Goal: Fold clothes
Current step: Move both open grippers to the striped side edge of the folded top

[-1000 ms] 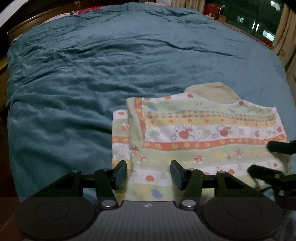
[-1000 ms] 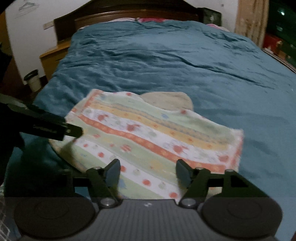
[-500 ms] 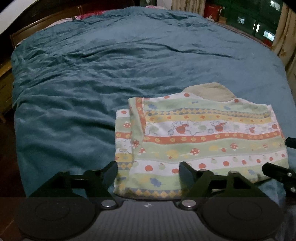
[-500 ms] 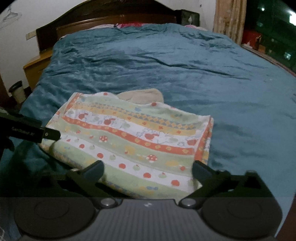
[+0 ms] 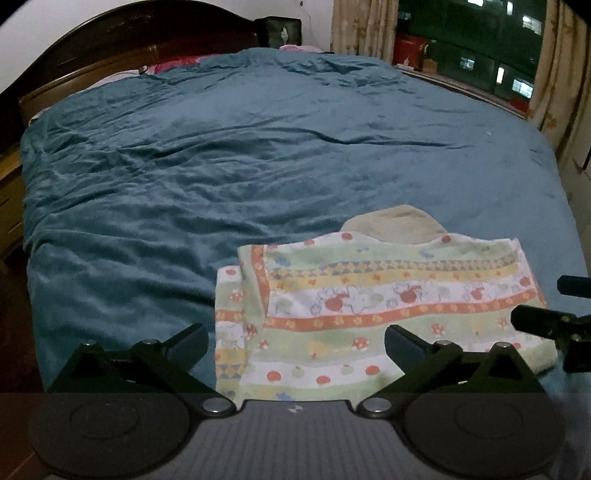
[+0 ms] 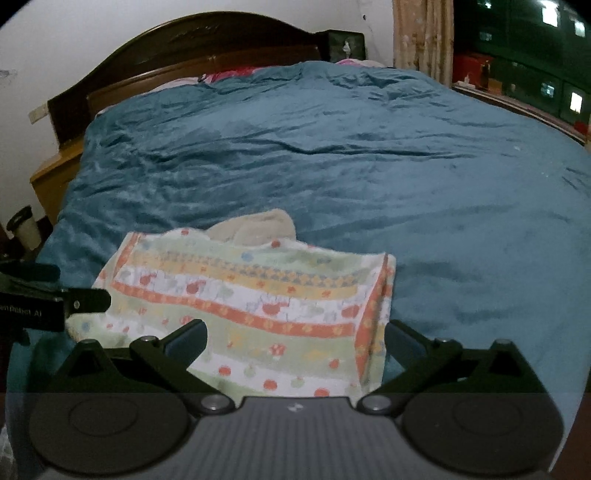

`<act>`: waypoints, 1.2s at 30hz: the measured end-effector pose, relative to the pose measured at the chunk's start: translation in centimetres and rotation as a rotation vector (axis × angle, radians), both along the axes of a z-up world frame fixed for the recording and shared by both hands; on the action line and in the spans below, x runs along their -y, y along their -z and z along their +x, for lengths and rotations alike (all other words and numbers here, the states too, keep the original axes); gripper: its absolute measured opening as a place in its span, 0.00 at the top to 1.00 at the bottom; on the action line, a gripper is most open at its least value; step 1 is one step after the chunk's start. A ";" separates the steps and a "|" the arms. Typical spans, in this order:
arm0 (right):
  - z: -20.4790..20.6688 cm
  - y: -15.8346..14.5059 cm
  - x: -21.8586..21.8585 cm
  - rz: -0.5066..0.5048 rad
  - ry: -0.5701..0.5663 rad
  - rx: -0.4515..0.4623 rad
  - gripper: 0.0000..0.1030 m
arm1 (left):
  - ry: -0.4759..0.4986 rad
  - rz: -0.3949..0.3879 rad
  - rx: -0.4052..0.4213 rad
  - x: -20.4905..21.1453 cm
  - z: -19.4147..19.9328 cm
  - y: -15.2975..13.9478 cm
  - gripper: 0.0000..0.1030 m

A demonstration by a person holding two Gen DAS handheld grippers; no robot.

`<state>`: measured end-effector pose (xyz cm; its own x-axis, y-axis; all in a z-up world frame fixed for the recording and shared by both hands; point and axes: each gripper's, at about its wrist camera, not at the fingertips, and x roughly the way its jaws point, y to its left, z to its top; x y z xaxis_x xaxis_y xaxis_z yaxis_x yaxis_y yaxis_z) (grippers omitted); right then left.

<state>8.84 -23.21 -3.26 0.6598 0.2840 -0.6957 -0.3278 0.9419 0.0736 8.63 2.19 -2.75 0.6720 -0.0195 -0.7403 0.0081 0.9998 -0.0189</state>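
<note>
Left wrist view: left gripper (image 5: 295, 341) hangs low over the near edge of the bed, jaws spread wide, nothing between them.
Right wrist view: right gripper (image 6: 295, 338) likewise, jaws spread wide and empty.
Cloth: folded striped garment (image 5: 388, 310) lies flat on the blanket (image 5: 221, 166), at about 5 o'clock from the bed's middle, near the foot edge.
Cloth pattern: bands of green, white, yellow and orange with small red mushrooms and apples.
Left edge of cloth: a lower layer sticks out at 9 o'clock from under the top fold.
Beige patch: plain beige fabric (image 5: 395, 225) peeks out at 12 o'clock from behind the garment's far edge.
Other gripper: right gripper's black fingertips show at 3 o'clock in the left view, by the garment's right corner; whether they touch it I cannot tell.
Headboard: dark wooden headboard (image 6: 207, 48) at 12 o'clock, past the blanket.
Window side: curtains (image 5: 364, 26) and a dark window (image 5: 469, 44) at 1 o'clock.
</note>
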 end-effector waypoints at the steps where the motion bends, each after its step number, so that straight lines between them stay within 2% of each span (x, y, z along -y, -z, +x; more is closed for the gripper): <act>1: 0.3 -0.1 0.0 -0.002 0.006 0.002 0.00 | -0.003 0.001 -0.002 0.0 0.2 0.0 0.00; 7: 2.4 -0.1 -0.1 0.009 0.028 0.004 0.00 | -0.037 0.017 -0.021 -0.6 2.0 0.2 0.00; 14: 5.0 0.4 -0.4 0.039 -0.012 -0.010 0.00 | -0.052 0.039 -0.033 -1.4 4.4 0.9 0.00; 19: 7.2 1.5 -0.7 0.012 -0.029 -0.028 0.01 | -0.087 0.055 -0.065 -2.4 6.6 2.2 0.00; 22: 8.5 2.2 -0.8 -0.042 0.032 -0.038 0.02 | -0.112 0.061 -0.085 -3.1 7.9 3.0 0.00; 23: 8.9 2.5 -0.6 -0.044 0.052 -0.047 0.05 | -0.120 0.063 -0.092 -3.3 8.3 3.3 0.00; 26: 9.7 2.6 -0.1 -0.055 0.094 -0.035 0.06 | -0.137 0.062 -0.102 -3.8 9.1 3.7 0.00; 32: 9.9 2.2 -1.8 -0.091 0.038 0.025 0.06 | -0.095 0.030 -0.063 -2.6 9.5 3.0 0.00; 36: 10.5 3.0 -2.8 -0.136 0.040 0.023 0.06 | -0.075 0.058 -0.070 -1.4 10.5 3.4 0.00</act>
<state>19.36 -20.38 -6.25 0.6851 0.1610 -0.7105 -0.2894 0.9551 -0.0627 19.13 3.56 -6.17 0.6168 0.0735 -0.7837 -0.0664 0.9969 0.0413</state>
